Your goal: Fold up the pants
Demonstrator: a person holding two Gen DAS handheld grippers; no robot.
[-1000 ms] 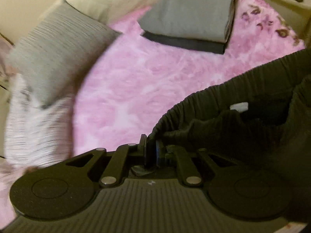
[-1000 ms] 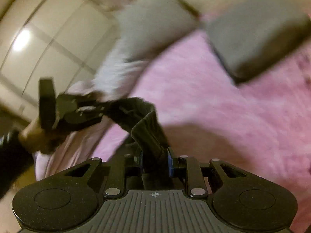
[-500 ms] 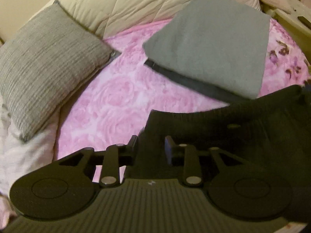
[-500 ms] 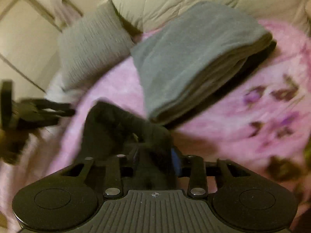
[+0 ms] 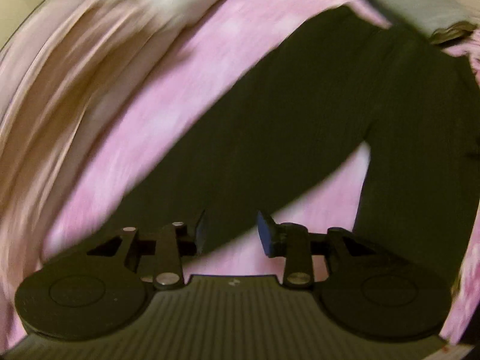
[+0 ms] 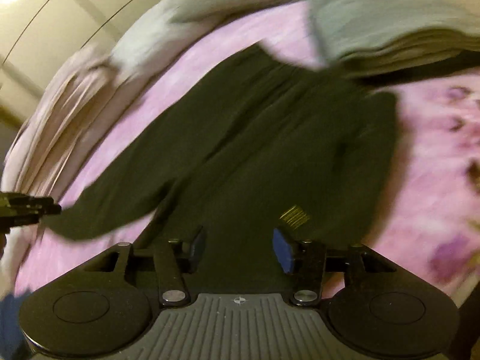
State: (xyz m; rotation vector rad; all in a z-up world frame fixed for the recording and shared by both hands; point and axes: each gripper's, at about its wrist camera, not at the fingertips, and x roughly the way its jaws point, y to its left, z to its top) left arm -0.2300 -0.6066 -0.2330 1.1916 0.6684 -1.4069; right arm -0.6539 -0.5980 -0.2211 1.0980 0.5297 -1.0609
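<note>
Jaws, left gripper (image 5: 231,231): we see them parted, just been opening, nothing pinched; a trouser leg lies under the gap.
Jaws, right gripper (image 6: 238,247): we see them wider, also just opening, pads clear of the cloth.
Pants (image 6: 255,150): dark, spread flat on the pink blanket (image 6: 420,180), legs apart.
Folded grey blanket (image 6: 390,24): we see it at the waistband end.

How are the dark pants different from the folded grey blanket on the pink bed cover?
The dark pants lie spread out flat with two legs apart, while the folded grey blanket sits stacked in layers. The pants are near black; the blanket is pale grey. The pants reach right up to the gripper, and the blanket sits farther back. Both are cloth resting on the fuzzy pink bed cover.
</note>
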